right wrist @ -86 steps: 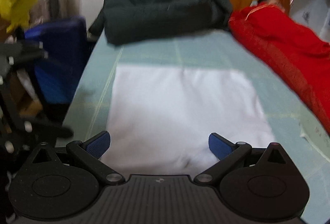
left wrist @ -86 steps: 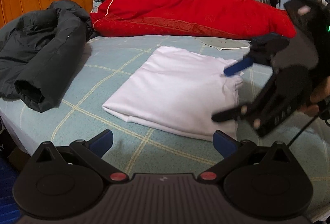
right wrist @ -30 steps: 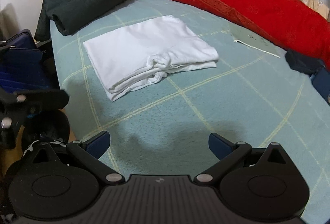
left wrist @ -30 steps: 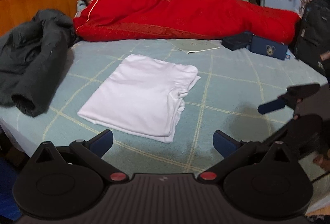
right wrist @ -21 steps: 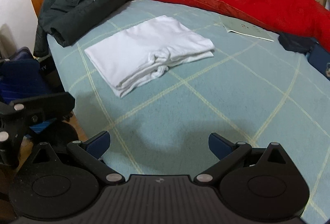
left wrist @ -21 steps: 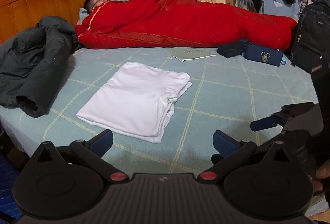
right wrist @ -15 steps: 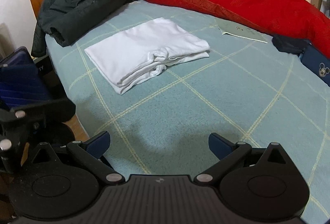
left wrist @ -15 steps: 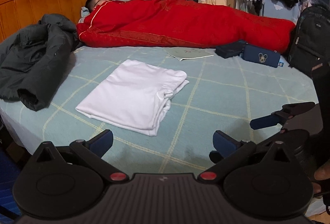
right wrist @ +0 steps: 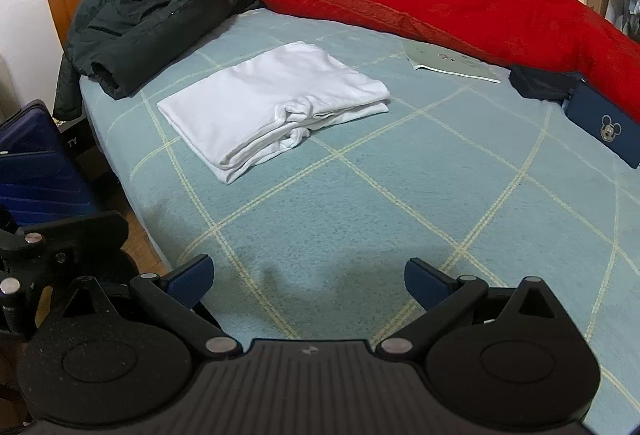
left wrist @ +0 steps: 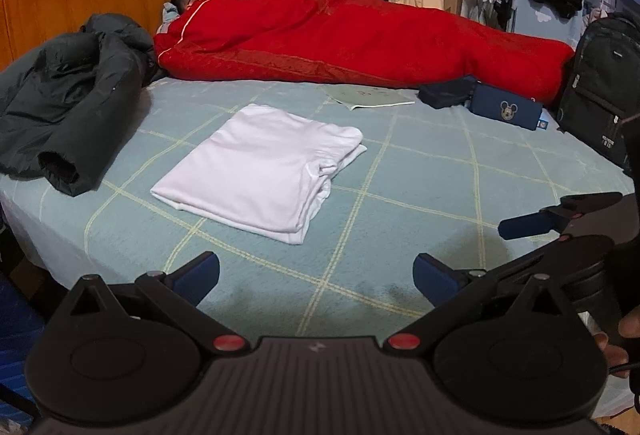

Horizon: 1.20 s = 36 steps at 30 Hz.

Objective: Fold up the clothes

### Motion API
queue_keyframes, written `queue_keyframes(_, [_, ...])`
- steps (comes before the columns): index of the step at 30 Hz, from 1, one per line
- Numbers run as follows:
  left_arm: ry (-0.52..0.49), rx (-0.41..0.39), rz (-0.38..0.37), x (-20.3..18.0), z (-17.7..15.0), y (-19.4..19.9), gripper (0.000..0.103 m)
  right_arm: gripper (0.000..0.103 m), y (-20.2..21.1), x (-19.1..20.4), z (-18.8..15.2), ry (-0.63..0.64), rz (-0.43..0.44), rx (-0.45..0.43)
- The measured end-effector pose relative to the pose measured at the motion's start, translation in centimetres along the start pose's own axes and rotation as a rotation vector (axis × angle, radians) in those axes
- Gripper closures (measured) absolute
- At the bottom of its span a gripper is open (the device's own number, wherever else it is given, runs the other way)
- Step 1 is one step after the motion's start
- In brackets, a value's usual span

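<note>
Showing backpack (left wrist: 600,91): left view only

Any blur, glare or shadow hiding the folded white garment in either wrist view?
Left wrist view: white garment sharp, evenly lit, no glare; fisheye bends the bed's grid lines. Right wrist view: garment equally sharp; soft shadows fall on the sheet nearer the camera, short of it.
</note>
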State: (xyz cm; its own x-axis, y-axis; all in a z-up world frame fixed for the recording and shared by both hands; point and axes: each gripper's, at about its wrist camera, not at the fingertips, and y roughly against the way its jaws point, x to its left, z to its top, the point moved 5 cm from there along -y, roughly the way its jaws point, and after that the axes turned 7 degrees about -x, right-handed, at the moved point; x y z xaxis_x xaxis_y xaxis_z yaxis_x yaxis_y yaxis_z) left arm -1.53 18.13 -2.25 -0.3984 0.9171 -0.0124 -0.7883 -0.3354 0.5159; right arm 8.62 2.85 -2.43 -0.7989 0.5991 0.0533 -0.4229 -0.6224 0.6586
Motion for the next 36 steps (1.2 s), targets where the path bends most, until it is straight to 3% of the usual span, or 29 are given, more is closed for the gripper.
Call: queue_keyframes(36, [-0.003, 0.02, -0.02, -1.1, -0.4, -0.2, 0.001, 0.0, 0.0, 0.0, -0.4, -0.006, 0.016, 0.0])
